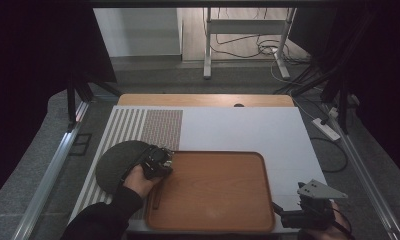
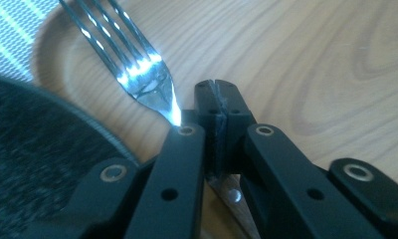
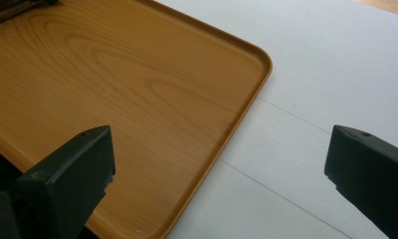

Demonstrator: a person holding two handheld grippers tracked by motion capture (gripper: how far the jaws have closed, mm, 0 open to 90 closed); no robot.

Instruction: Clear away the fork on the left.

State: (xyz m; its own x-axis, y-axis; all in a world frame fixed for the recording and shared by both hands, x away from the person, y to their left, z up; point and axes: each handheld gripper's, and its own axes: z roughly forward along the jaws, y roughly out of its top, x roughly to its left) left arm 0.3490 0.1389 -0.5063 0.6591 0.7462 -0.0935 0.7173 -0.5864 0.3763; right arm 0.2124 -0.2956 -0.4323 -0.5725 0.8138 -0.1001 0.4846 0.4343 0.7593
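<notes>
Pinching the fork [image 2: 142, 74] at its thin neck, the left claw [image 2: 219, 102] is holding it low over the wooden tray [image 1: 228, 200], beside the dark round plate [image 1: 115, 165]. Being rigid, light, polished metal, the fork is likely to pivot or slip, so the flat handle suits a grip better. On the tabletop [image 1: 248, 130] past the tray's corner, the right claw [image 3: 217, 164] is hanging spread, gripping nothing.

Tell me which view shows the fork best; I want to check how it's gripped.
The left gripper view: the fork is close and sharp, its tines over the wooden tray, its neck pinched in the left gripper. The high view gives just a dark handle under the hand. The right gripper view catches only a dark sliver at the top-left corner.
</notes>
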